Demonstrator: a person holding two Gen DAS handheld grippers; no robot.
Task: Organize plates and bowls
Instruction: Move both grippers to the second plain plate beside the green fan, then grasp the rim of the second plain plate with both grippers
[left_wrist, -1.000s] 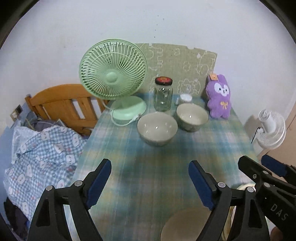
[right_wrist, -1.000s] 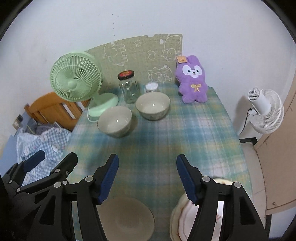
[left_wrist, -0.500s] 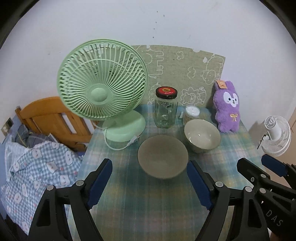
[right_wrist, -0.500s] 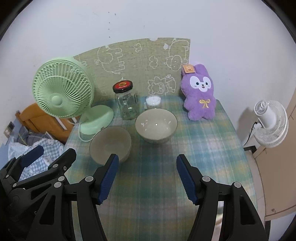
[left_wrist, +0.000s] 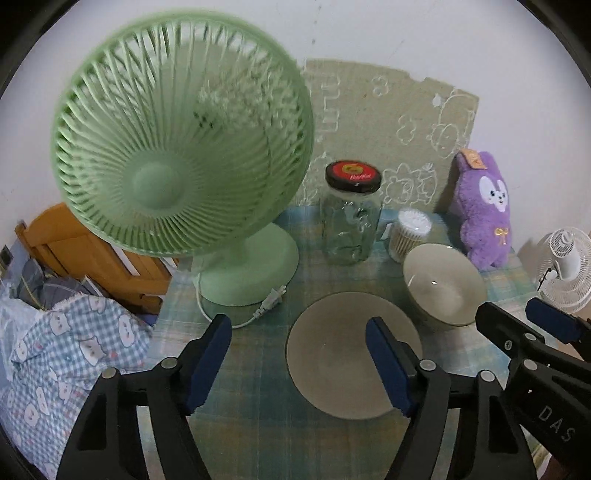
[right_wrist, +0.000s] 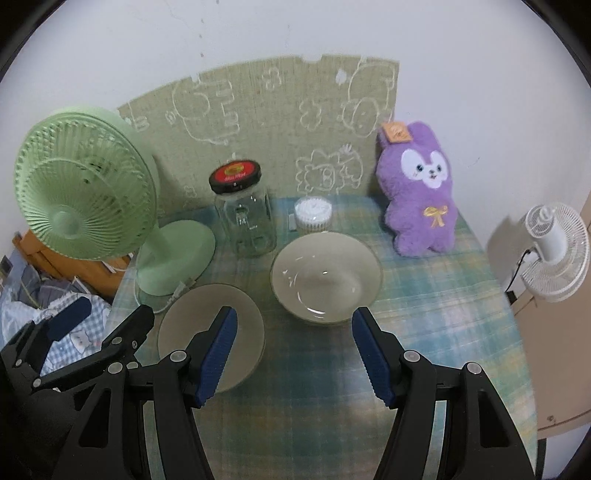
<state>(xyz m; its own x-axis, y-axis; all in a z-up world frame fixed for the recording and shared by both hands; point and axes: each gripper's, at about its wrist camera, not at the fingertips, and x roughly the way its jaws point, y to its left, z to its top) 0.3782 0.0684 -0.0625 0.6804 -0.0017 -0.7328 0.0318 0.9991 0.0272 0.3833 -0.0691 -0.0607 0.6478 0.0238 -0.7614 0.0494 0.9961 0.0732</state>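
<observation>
Because the green fan (left_wrist: 177, 147) is the biggest thing on the checked surface (right_wrist: 424, 314) and stands just beside the nearer bowl (left_wrist: 347, 354), it is the likeliest casualty: a wide leftward swing of the left hand-held gripper (left_wrist: 295, 362) could catch its cage or base, and its loose cord and plug (left_wrist: 271, 301) lie near the bowl's rim, where a pad could snag them. Next in size, the two bowls, both upright and apart from each other, could knock together or chip if one is dragged rather than lifted; the farther bowl (right_wrist: 327, 280) sits ahead of the right hand-held gripper (right_wrist: 291, 354), whose jaws stand open and empty. The left hand-held gripper's jaws are closing with nothing yet pressed between them; its right pad overlaps the nearer bowl in view, so a shallow pinch on the sloped wall may slip. The glass jar (right_wrist: 245, 218) behind the bowls would tip if either is pushed back. Smallest, the tub of cotton swabs (right_wrist: 313, 214) stands just behind the farther bowl and could be nudged over.
</observation>
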